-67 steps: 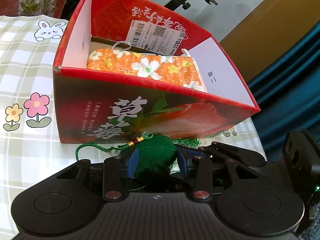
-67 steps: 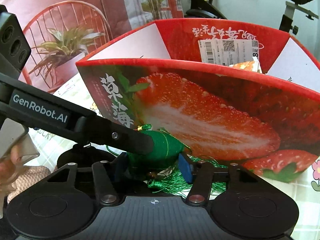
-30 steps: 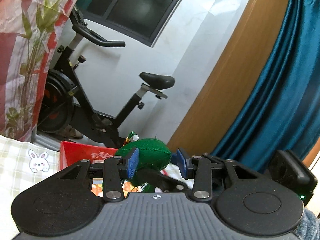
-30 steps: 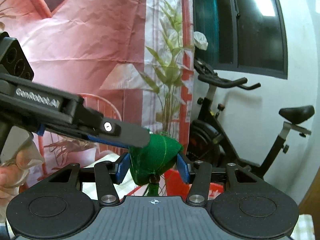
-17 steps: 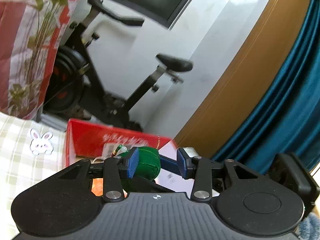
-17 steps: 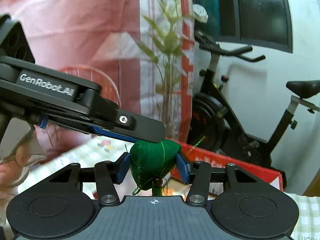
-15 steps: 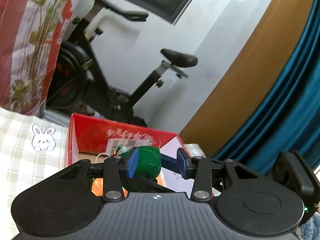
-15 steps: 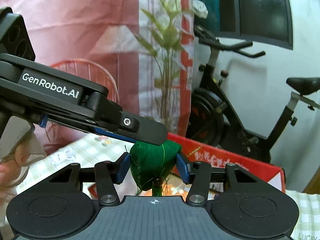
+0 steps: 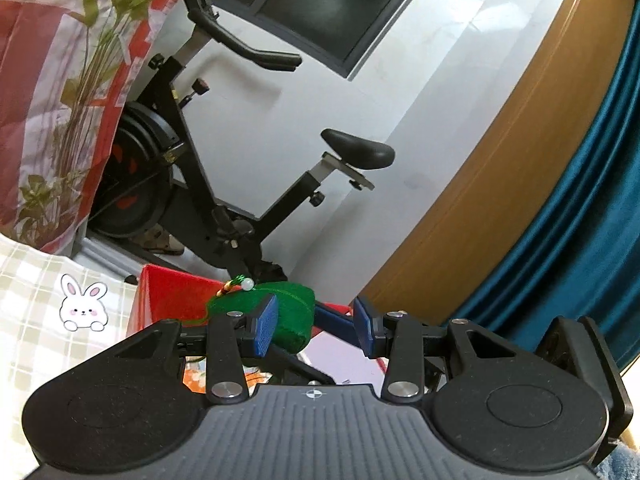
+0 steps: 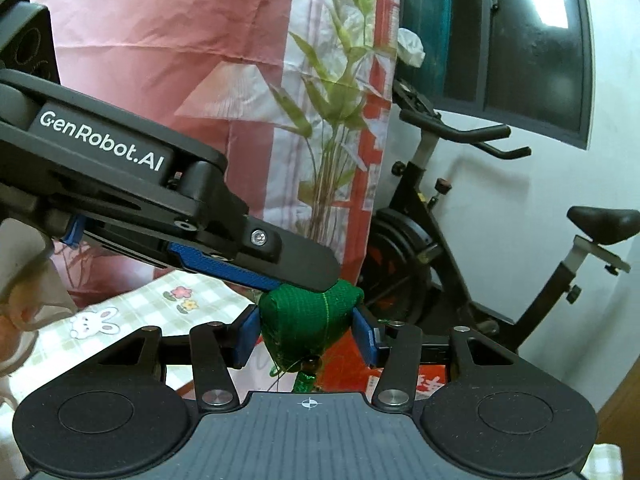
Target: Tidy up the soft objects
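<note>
A green stuffed pouch (image 10: pixel 310 322) with a bead and a tassel hangs in the air between both grippers. My right gripper (image 10: pixel 306 338) is shut on it, one blue pad on each side. The left gripper's finger (image 10: pixel 280 260) comes in from the left and lies on top of the pouch. In the left wrist view the pouch (image 9: pixel 292 316) sits against the left pad of my left gripper (image 9: pixel 314 326), and a finger of the right gripper fills the gap to the right pad. The red strawberry box (image 9: pixel 172 292) is just below and beyond; its far wall (image 10: pixel 348 364) shows under the pouch.
An orange flowered cloth (image 9: pixel 196 376) lies in the box. The checked tablecloth (image 9: pixel 32 320) with a rabbit print spreads to the left. An exercise bike (image 9: pixel 224 200) stands behind the table, with a blue curtain (image 9: pixel 580 200) at the right. A person's hand (image 10: pixel 20 312) holds the left gripper.
Both grippers have carried the pouch up from the table in front of the box to above its rim, then sunk a little. The pouch now sits further left in the left gripper's jaws.
</note>
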`<state>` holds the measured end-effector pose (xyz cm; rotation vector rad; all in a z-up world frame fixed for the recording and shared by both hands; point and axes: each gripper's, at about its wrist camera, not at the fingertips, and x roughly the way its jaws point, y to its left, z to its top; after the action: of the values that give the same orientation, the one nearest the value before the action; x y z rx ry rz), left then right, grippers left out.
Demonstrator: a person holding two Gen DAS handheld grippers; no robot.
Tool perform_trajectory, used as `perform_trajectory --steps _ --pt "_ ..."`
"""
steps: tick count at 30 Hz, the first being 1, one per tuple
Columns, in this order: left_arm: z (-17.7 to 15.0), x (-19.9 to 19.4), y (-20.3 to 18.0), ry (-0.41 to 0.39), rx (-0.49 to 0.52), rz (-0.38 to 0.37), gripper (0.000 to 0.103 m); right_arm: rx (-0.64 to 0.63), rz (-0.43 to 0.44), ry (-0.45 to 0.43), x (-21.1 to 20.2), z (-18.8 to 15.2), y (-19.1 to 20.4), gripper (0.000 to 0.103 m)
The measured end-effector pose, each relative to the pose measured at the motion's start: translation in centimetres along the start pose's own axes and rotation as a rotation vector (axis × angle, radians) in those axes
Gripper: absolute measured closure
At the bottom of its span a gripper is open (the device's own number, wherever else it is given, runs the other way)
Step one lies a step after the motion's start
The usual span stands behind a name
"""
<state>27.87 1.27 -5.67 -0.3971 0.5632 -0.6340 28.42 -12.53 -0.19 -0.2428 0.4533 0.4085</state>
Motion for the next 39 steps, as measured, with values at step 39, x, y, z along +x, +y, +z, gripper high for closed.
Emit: perform_trajectory --steps 39 --pt "-11.3 -7.1 -1.9 0.186 0.075 0.264 0.06 0.363 -0.117 0.189 -13.7 -14.1 -0.8 0.052"
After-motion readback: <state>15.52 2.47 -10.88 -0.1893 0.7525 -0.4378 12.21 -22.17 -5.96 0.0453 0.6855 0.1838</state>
